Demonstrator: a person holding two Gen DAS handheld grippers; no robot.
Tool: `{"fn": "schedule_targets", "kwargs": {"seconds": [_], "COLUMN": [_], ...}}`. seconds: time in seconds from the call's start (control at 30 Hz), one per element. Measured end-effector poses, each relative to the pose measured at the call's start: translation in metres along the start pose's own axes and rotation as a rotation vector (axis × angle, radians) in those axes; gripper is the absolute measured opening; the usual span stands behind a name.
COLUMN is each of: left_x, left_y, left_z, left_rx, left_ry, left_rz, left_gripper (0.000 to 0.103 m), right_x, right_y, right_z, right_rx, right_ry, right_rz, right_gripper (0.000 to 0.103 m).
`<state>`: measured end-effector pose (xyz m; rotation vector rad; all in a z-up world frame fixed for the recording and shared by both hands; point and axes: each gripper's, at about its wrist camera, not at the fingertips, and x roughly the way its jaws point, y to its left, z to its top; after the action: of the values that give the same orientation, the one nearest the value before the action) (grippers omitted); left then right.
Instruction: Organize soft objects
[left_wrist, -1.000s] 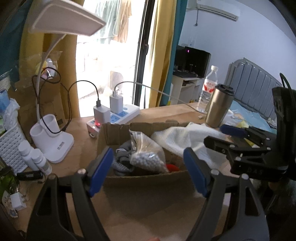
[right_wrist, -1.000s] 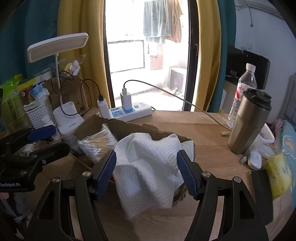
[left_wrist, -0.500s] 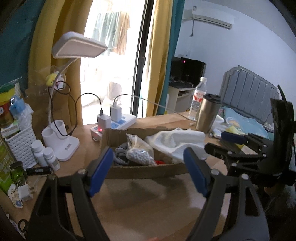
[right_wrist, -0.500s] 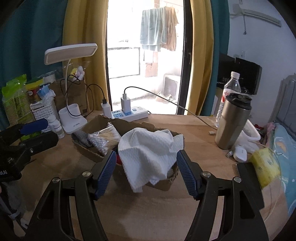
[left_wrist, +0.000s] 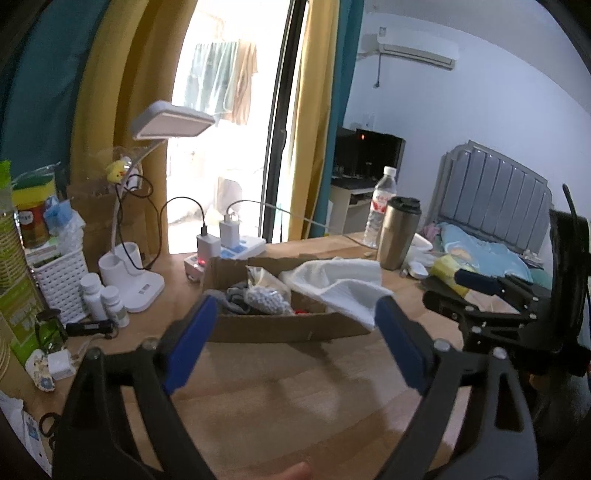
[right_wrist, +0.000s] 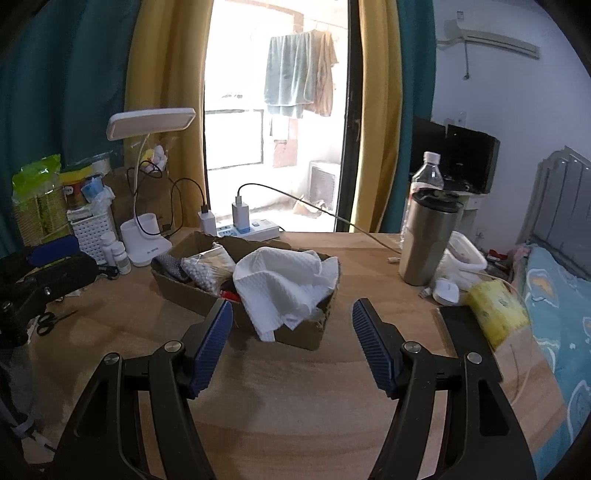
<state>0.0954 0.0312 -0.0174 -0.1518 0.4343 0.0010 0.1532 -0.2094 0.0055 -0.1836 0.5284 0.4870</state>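
A shallow cardboard box (left_wrist: 280, 330) (right_wrist: 295, 336) stands on the wooden table. A white waffle cloth (left_wrist: 343, 286) (right_wrist: 284, 286) drapes over its right end and hangs over the rim. Beside the cloth lie a bag of small white balls (left_wrist: 264, 297) (right_wrist: 201, 275), a grey knitted item (left_wrist: 236, 299) and a bag of cotton swabs (right_wrist: 216, 258). My left gripper (left_wrist: 291, 343) hovers in front of the box, its jaws opening, nothing between them. My right gripper (right_wrist: 291, 345) stands open and empty, short of the box; it also shows at the right of the left wrist view (left_wrist: 480, 291).
A white desk lamp (right_wrist: 147, 243), power strip (right_wrist: 251, 230), small white bottles (left_wrist: 105, 302) and a white basket (left_wrist: 61, 284) crowd the left. A steel tumbler (right_wrist: 426, 238), water bottle (right_wrist: 426, 177), mouse (right_wrist: 447, 290) and yellow pack (right_wrist: 496, 314) stand right. Scissors (right_wrist: 48, 321) lie left. A bed (right_wrist: 557, 306) borders the table.
Both grippers have drawn back and risen from the box, so it looks smaller and farther. The left jaws have spread wider. The cloth stays draped on the box.
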Motion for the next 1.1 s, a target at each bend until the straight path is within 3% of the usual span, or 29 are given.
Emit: {"fn": "schedule_targets", "kwargs": {"seconds": [0.37,0.73,1.1], "left_x": [-0.029,-0.088,-0.116], "left_y": [-0.022,-0.046,-0.059], "left_z": [-0.010,0.012,0.025], "left_rx": [0.025,0.073,0.111], "left_ry": [-0.032,-0.193,-0.258], "left_rz": [0.019,0.019,-0.004], "left_gripper": [0.090,0.090,0.096], "right_x": [-0.059,-0.124,-0.156], "right_y": [-0.003,-0.017,-0.026], "right_z": [-0.015,-0.008,-0.002], "right_rx": [0.008,0.018,0.032], "right_ry": [-0.073,-0.195,-0.260], "right_rz": [-0.061,-0.141,-0.190], "right_gripper": [0.071,0.071,0.071]}}
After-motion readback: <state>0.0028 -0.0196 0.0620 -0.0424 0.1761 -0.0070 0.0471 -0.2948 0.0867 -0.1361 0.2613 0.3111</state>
